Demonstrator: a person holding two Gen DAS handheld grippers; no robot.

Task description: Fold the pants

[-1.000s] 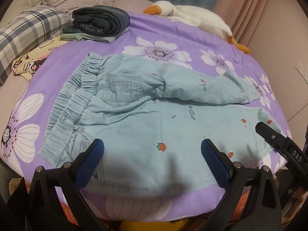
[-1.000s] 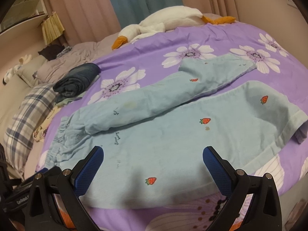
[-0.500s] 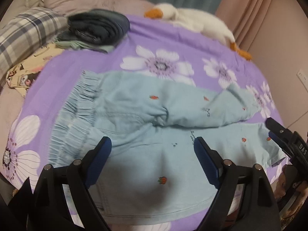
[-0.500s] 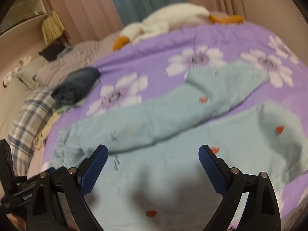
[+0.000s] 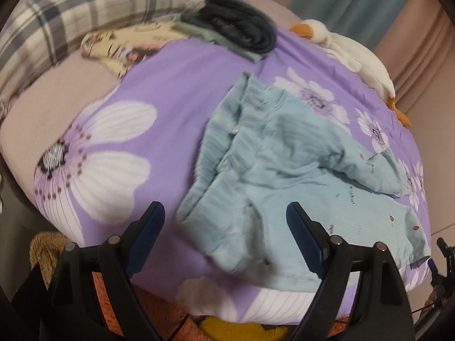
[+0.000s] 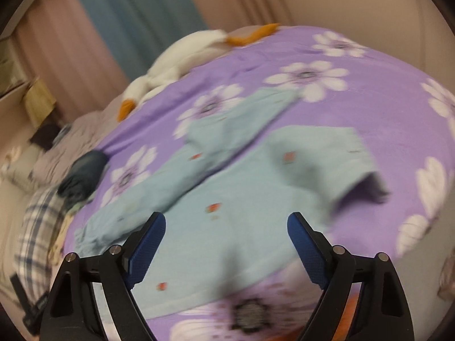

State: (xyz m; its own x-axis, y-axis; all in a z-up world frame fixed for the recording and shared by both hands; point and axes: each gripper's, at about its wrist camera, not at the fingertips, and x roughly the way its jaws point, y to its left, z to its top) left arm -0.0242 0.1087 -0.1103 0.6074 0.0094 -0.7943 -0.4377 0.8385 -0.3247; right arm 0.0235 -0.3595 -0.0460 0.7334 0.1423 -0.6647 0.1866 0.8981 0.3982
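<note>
We see the pale blue pants (image 5: 287,170) lying spread on the purple flowered bedspread (image 5: 176,85), near its front edge. Their gathered waistband (image 5: 216,153) sits toward the pillow end of the bed, and the two legs run away from it; the far leg lies at an angle across the near one, with small red strawberry prints scattered over the cloth. In the right wrist view the cuff of the near leg (image 6: 352,159) is turned up a little off the cover, though that picture is blurred.

Our left tongs (image 5: 224,227) stand wide apart just above the waistband corner, with nothing between the blue pads. Our right tongs (image 6: 226,233) are likewise spread apart over the near leg, gripping nothing; we cannot tell whether either pair touches the cloth.

Beyond the pants, a folded dark garment (image 5: 241,28) rests on a thin green piece near the top of the bedspread. Beside it lies a cream printed cloth (image 5: 122,45), and behind that a grey plaid pillow (image 5: 71,20). A white plush goose (image 5: 352,54) with an orange beak stretches along the far edge of the bed, in front of pink and teal curtains (image 6: 119,17).
</note>
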